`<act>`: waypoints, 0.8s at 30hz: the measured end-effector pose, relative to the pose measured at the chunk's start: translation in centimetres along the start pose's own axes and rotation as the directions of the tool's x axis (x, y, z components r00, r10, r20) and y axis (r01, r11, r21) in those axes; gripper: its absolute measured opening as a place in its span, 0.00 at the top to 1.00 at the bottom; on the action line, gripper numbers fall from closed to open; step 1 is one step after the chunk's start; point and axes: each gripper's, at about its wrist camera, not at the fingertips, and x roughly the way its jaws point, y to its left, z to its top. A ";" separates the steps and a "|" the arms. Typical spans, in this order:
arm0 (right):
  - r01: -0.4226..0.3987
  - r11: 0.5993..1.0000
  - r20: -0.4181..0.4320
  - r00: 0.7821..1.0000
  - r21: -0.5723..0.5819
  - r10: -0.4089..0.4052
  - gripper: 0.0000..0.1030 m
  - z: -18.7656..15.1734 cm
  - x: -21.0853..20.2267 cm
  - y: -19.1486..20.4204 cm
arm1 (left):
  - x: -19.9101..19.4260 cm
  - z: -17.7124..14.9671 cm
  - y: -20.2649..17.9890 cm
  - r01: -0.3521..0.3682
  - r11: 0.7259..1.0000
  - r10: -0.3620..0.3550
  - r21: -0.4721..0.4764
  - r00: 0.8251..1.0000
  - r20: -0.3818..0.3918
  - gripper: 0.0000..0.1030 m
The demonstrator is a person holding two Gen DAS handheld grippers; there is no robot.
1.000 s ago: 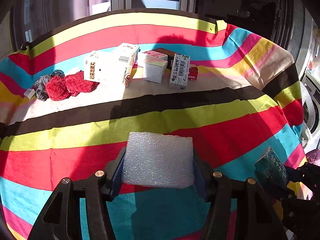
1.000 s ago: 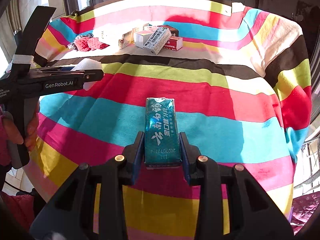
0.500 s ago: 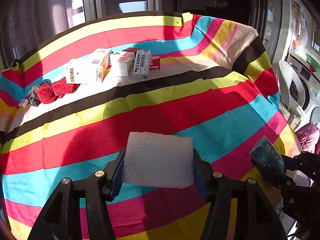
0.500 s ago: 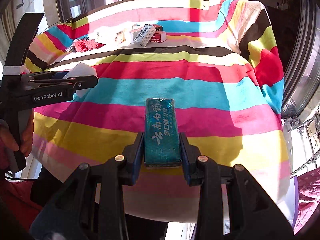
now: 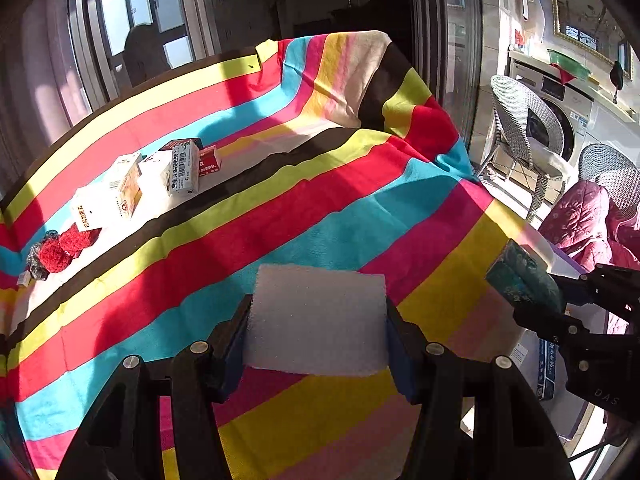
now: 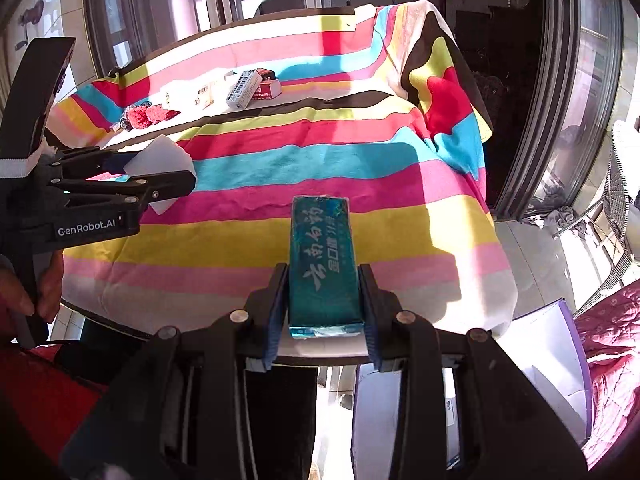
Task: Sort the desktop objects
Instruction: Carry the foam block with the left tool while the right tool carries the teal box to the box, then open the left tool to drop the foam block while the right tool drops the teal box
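Both are loaded: left hand-held gripper [image 5: 316, 320] clamps a white foam pad [image 5: 316, 318], right hand-held gripper [image 6: 323, 304] grips a teal packet [image 6: 323, 262] pointing long-axis toward twelve o'clock.

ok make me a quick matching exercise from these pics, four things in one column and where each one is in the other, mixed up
Things:
1. white foam pad
2. teal packet
3. red pom-poms
4. white open box

Places:
A. on the floor beside the table's near edge
B. clamped in the left claw
C. on the striped cloth at the far side, next to the small cartons
D. clamped in the right claw

Pairs: 1-B, 2-D, 3-C, 4-A
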 end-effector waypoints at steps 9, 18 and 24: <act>0.135 0.980 -0.045 0.991 0.148 -0.130 0.64 -3.9 -3.5 -6.3 | -0.3 1.8 -9.9 0.190 0.953 -0.186 0.236 0.982 -0.039 0.43; 0.355 0.880 -0.162 0.934 0.314 -0.319 0.64 -9.1 -6.4 -14.8 | 1.4 0.9 -19.8 0.434 0.826 -0.377 0.360 0.900 -0.220 0.41; 0.372 0.826 -0.140 0.928 0.423 -0.346 0.38 -9.4 -7.6 -17.8 | 1.4 0.3 -21.0 0.454 0.801 -0.384 0.390 0.890 -0.248 0.25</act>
